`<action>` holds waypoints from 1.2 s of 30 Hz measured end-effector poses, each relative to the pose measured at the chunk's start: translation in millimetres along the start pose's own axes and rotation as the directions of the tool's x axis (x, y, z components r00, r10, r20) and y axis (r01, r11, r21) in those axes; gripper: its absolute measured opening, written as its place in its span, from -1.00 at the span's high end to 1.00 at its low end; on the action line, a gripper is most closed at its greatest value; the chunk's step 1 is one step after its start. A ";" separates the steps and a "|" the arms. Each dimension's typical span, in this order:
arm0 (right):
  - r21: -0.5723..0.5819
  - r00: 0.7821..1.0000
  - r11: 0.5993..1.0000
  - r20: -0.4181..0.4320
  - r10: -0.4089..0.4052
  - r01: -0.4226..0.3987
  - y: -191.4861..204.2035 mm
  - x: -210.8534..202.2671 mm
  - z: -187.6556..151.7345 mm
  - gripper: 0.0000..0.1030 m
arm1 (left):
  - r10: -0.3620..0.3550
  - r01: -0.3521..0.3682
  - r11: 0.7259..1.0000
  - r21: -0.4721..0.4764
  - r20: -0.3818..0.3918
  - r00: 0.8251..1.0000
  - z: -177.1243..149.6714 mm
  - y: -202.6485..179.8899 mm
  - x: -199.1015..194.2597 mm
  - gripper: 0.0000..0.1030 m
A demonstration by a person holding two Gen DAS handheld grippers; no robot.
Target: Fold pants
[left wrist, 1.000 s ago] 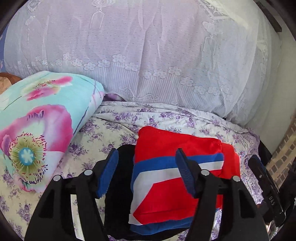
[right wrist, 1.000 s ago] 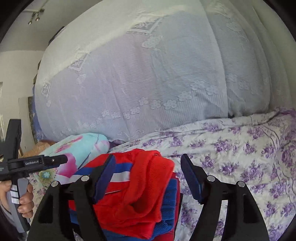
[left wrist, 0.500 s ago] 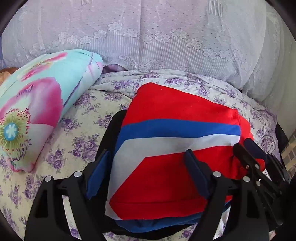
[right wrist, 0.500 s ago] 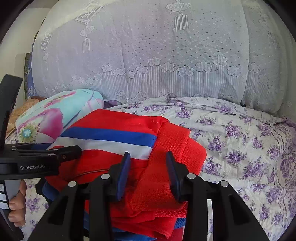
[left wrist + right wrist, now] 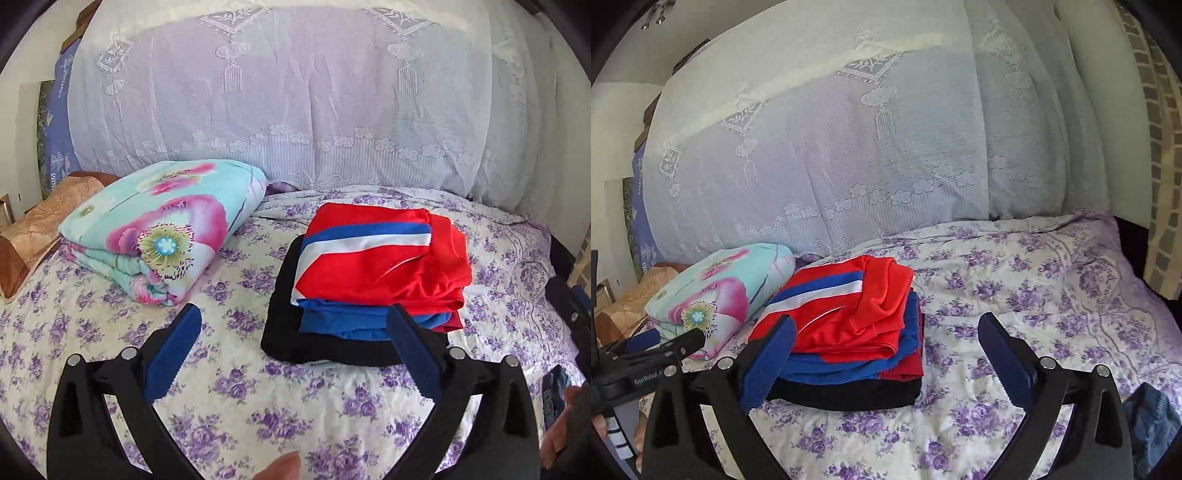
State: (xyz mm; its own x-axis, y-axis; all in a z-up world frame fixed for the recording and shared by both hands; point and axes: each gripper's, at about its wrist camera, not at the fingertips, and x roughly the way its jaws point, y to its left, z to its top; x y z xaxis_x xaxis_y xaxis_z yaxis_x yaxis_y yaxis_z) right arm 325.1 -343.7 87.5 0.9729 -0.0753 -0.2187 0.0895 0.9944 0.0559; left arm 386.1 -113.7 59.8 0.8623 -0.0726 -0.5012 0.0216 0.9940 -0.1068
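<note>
Folded red pants with a blue and white stripe (image 5: 373,258) lie on top of a stack of folded clothes, over a blue piece (image 5: 343,325) and a black piece (image 5: 295,343), on the bed. The stack also shows in the right wrist view (image 5: 846,328). My left gripper (image 5: 291,347) is open and empty, held back from the stack's near edge. My right gripper (image 5: 886,354) is open and empty, to the near right of the stack. The left gripper's body shows at the left of the right wrist view (image 5: 646,358).
A folded flowered quilt (image 5: 159,229) lies left of the stack. A large lace-covered bundle (image 5: 295,110) fills the back. A brown pillow (image 5: 40,225) sits far left. Blue denim (image 5: 1152,424) lies at the bed's near right. The purple-flowered bedsheet (image 5: 1034,280) stretches to the right.
Both grippers have pulled back from the stack and opened wide. The red pants, earlier between the right fingers, now lie free on top of the stack.
</note>
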 end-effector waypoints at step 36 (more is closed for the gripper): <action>-0.042 0.996 0.999 -0.091 0.024 -0.028 16.6 34.6 -26.4 -0.93 | -0.030 0.018 0.994 0.110 0.106 0.994 -20.4 -20.3 -11.7 -0.90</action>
State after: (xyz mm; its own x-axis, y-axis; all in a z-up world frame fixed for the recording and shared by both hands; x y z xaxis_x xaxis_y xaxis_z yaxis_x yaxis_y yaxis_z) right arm 354.6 -327.9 55.2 0.9514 -0.0446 -0.3046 0.0535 0.9983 0.0210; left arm 365.2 -134.6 50.4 0.9100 -0.0930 -0.4041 0.0924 0.9955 -0.0210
